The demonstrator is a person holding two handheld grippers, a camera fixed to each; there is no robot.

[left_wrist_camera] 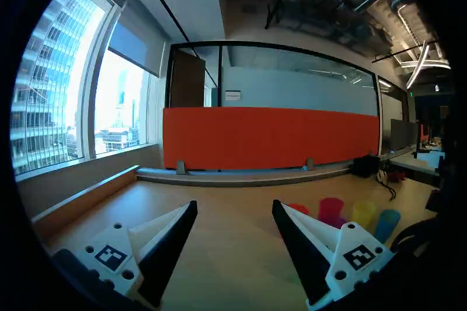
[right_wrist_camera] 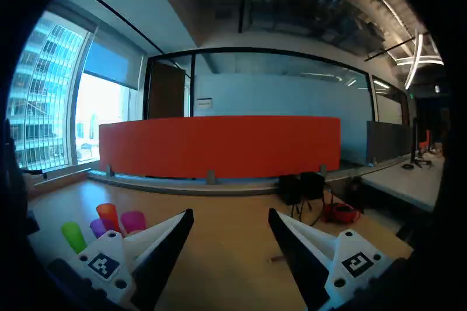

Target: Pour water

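Several coloured plastic cups stand on the wooden table [left_wrist_camera: 233,252]. In the left gripper view a red cup [left_wrist_camera: 299,208], a pink cup [left_wrist_camera: 331,209], a yellow cup [left_wrist_camera: 363,213] and a blue cup [left_wrist_camera: 387,224] sit just behind the right finger. My left gripper [left_wrist_camera: 233,206] is open and holds nothing. In the right gripper view a green cup [right_wrist_camera: 73,236], a purple cup [right_wrist_camera: 97,227], an orange cup [right_wrist_camera: 108,216] and a magenta cup [right_wrist_camera: 134,221] stand beside the left finger. My right gripper [right_wrist_camera: 229,213] is open, with bare table between its fingers.
An orange divider panel [left_wrist_camera: 268,137] runs along the table's far edge. Tall windows [left_wrist_camera: 52,107] lie to the left above a wooden ledge [left_wrist_camera: 82,200]. A black bag with cables [right_wrist_camera: 300,188] and a red object [right_wrist_camera: 340,213] lie at the right, near another desk [right_wrist_camera: 408,182].
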